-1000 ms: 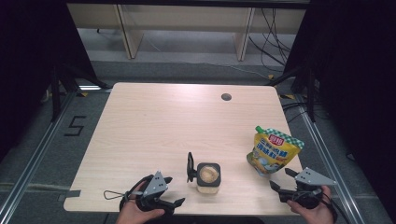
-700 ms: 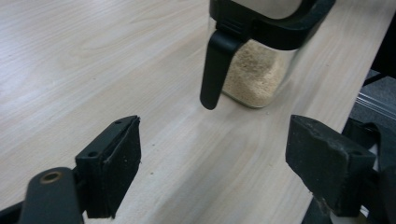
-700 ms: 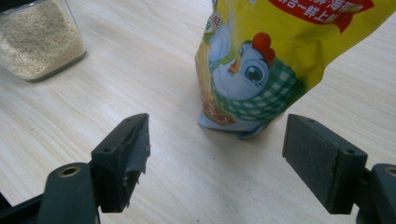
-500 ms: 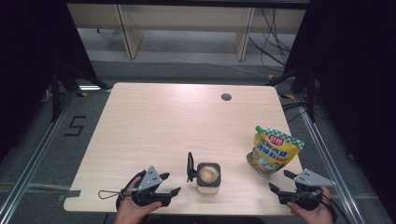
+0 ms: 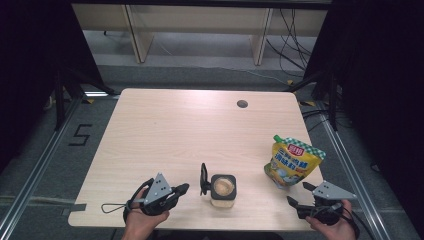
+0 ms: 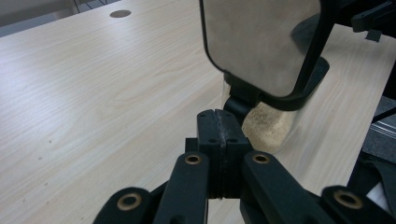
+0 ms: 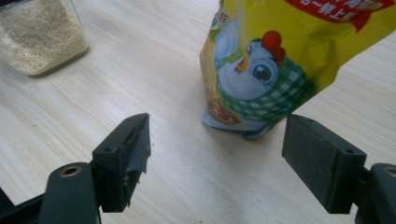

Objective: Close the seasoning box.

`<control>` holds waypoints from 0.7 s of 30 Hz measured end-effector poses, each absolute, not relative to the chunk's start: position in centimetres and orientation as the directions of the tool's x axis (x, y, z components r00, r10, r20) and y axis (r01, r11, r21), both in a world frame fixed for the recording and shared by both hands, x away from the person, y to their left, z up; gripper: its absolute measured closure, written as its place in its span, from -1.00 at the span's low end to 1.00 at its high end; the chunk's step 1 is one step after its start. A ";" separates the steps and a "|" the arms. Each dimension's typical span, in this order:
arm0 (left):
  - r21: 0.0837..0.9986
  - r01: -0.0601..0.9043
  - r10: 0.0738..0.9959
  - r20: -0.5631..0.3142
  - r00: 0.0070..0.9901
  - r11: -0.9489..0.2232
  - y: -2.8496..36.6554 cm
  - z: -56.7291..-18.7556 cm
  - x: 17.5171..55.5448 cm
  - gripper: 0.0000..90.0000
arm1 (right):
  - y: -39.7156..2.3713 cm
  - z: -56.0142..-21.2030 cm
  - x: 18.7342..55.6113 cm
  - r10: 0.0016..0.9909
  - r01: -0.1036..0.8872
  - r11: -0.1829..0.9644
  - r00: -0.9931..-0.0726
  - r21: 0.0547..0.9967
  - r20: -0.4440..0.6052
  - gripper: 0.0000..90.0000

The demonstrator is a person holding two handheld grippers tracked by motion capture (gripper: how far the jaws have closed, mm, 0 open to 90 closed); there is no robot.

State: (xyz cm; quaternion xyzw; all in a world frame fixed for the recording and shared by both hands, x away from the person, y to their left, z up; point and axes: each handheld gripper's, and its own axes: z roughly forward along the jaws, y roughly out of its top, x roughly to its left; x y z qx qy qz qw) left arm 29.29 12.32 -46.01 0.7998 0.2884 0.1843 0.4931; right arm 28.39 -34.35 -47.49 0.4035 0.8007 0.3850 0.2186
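A clear square jar of beige grains stands near the table's front edge, its black-framed lid flipped up on its left side. My left gripper lies just left of the lid, pointing at it. Its jaws have just been closing and now meet with nothing between them; the lid and jar stand right behind the tips. A yellow pouch with a chicken picture stands at the right. My right gripper rests open in front of that pouch, apart from it.
The wooden table has a round cable hole at its far right. Behind the jar the tabletop is bare wood. Dark frame legs and cables stand on the floor beyond the table. The jar appears at the upper left in the right gripper view.
The left gripper's jaws have come together from wide open, and the hand shifted slightly. The right gripper, jar and pouch have stayed where they were.
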 end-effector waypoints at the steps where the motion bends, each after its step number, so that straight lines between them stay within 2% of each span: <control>1: 0.896 0.272 0.632 0.014 0.775 -0.352 12.1 -45.9 29.5 0.98 | -34.2 -47.4 28.2 0.827 0.498 0.357 -0.562 0.790 -0.019 -0.45; 5: 0.889 0.273 0.619 0.014 0.785 -0.367 11.2 -45.9 29.7 0.98 | -34.3 -47.4 28.4 0.815 0.473 0.376 -0.578 0.797 -0.042 -0.45; 7: 0.888 0.285 0.620 0.001 0.785 -0.362 11.0 -45.6 29.8 0.98 | -34.2 -47.4 28.2 0.824 0.497 0.364 -0.567 0.788 -0.023 -0.45; 21: 0.896 0.236 0.582 0.031 0.812 -0.377 9.7 -43.4 29.8 0.98 | -34.2 -47.5 28.4 0.804 0.463 0.389 -0.592 0.796 -0.049 -0.45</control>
